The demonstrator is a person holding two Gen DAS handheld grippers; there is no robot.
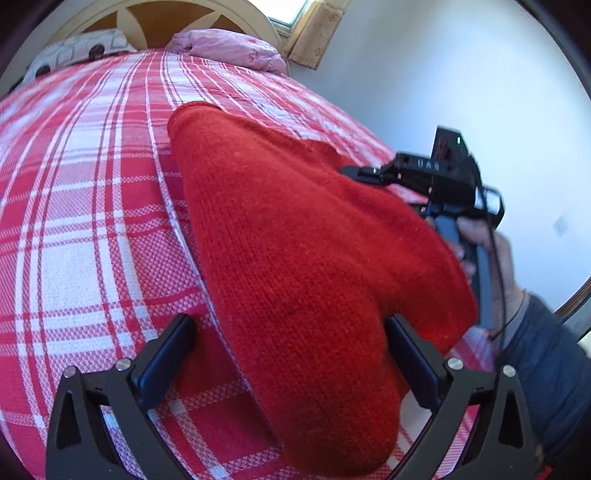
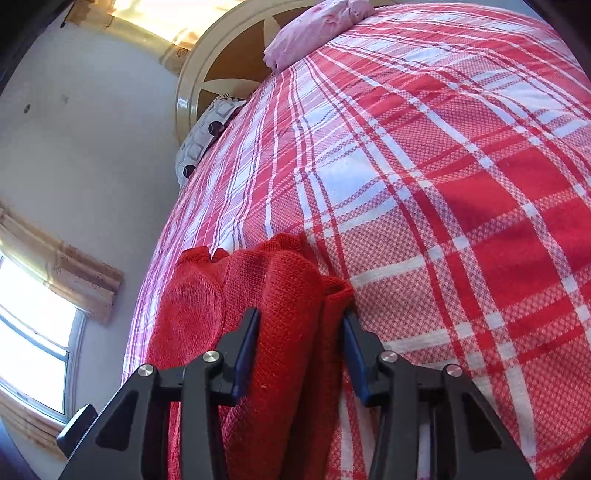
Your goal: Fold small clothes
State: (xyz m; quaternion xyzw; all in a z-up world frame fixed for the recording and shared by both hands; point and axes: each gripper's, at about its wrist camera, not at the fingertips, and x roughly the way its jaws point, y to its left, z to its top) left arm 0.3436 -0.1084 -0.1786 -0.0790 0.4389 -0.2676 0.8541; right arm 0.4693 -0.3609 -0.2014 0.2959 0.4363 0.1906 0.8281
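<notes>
Your right gripper [image 2: 301, 354] pinches a raised fold of the red knitted garment [image 1: 295, 258] on the plaid bedspread [image 1: 92, 221], its long axis running away from you, while your left gripper [image 1: 291, 354] straddles its near end, fingers apart.

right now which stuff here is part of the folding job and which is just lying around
Part of the job:
- red knitted garment
- left gripper, jaws wide, astride the garment
- right gripper, a bunched fold between its pads
- plaid bedspread, the work surface

Just lying about:
- pink pillow
- patterned pillow
- headboard
- window
</notes>
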